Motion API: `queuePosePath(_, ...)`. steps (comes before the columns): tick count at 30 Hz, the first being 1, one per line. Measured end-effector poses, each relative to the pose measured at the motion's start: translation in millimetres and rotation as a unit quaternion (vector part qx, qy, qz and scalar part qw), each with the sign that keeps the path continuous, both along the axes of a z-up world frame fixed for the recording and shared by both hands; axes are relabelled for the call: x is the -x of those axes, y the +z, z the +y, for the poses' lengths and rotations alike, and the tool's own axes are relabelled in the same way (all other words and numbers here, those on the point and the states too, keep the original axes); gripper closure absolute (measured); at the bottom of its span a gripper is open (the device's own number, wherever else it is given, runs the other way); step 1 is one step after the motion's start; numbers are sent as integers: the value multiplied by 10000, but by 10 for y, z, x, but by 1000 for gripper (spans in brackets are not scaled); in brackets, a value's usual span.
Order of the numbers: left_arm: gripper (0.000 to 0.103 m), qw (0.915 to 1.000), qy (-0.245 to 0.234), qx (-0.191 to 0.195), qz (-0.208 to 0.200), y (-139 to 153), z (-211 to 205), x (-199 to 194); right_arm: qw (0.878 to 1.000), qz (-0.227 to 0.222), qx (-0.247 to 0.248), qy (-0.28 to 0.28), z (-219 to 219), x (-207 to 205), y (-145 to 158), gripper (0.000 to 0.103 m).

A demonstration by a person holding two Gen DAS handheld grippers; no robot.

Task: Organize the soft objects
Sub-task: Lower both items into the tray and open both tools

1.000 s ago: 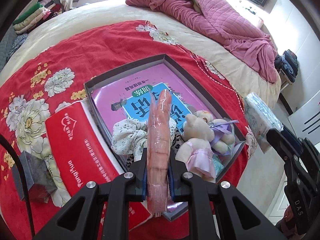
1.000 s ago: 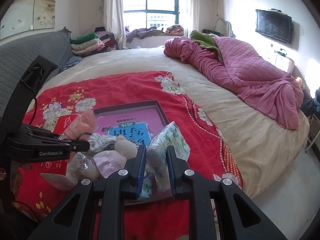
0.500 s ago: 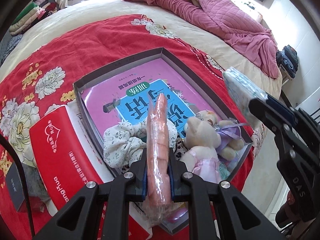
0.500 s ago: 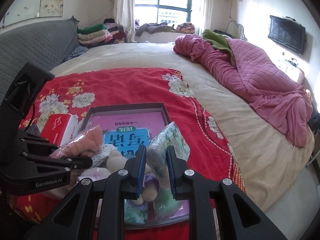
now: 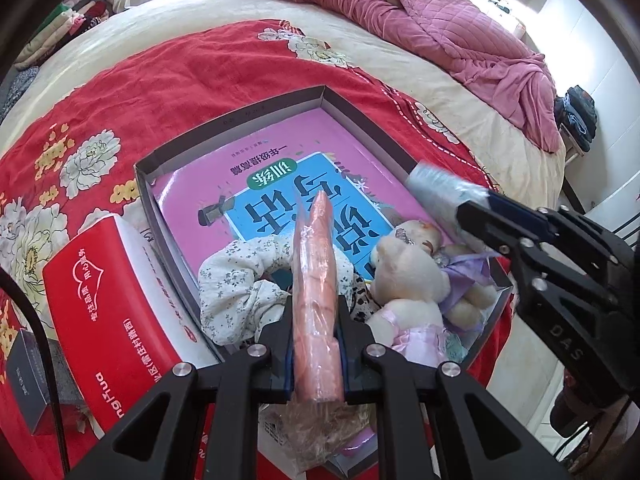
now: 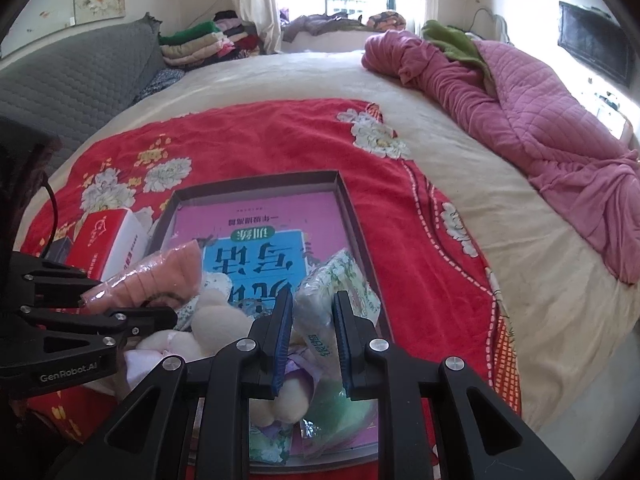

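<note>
A shallow grey box (image 5: pixel 248 118) (image 6: pixel 352 208) lies on a red floral blanket, with a pink and blue book (image 5: pixel 256 184) (image 6: pixel 256 240) flat inside. In it lie a floral scrunchie (image 5: pixel 240 280), a cream teddy bear (image 5: pixel 408 280) (image 6: pixel 216 320) and small packets. My left gripper (image 5: pixel 316 312) (image 6: pixel 120 300) is shut on a plastic-wrapped pink cloth roll (image 5: pixel 316 280) (image 6: pixel 160 272) above the box's near end. My right gripper (image 6: pixel 312 312) (image 5: pixel 472 208) is shut on a floral tissue pack (image 6: pixel 336 292) (image 5: pixel 440 188) over the box's right side.
A red tissue box (image 5: pixel 104 300) (image 6: pixel 108 244) stands against the grey box's left side, a small dark box (image 5: pixel 28 380) beside it. A crumpled pink quilt (image 5: pixel 440 20) (image 6: pixel 540 120) lies at the far right. Folded clothes (image 6: pixel 208 44) are stacked at the back. The bed edge is at the right.
My right gripper has carried the tissue pack leftward and forward, to over the box's right side. My left gripper has moved forward over the box with the pink roll.
</note>
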State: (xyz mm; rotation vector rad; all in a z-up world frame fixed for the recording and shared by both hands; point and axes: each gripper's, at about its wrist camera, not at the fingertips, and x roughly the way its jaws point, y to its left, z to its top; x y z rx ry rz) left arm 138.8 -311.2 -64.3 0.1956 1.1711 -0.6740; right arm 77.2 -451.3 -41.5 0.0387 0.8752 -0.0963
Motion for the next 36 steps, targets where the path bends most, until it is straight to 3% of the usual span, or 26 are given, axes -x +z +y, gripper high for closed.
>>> queuePosePath(4, 87, 10000, 7, -4, 17, -10, -5, -8, 9998, 209, 71, -19, -11, -88, -122, 82)
queuePosePath(16, 87, 10000, 6, -49, 78, -47, -65, -45, 9994, 205, -252, -100, -33, -118, -144, 79)
queuePosePath(20, 87, 9999, 6, -47, 98, -54, -88, -56, 9988, 224, -419, -114, -46, -114, -136, 70)
queuePosePath(26, 87, 9999, -23, -55, 84, -57, -92, -59, 9976, 193, -636, -177, -85, -69, -127, 67)
queuePosePath(30, 87, 9999, -31, -89, 75, -59, -113, -56, 9974, 174, -675, -201, -89, -26, -99, 57)
queuePosePath(36, 87, 9999, -10, -121, 94, -60, -133, -52, 9966, 40, -745, -349, -132, 95, -9, 54)
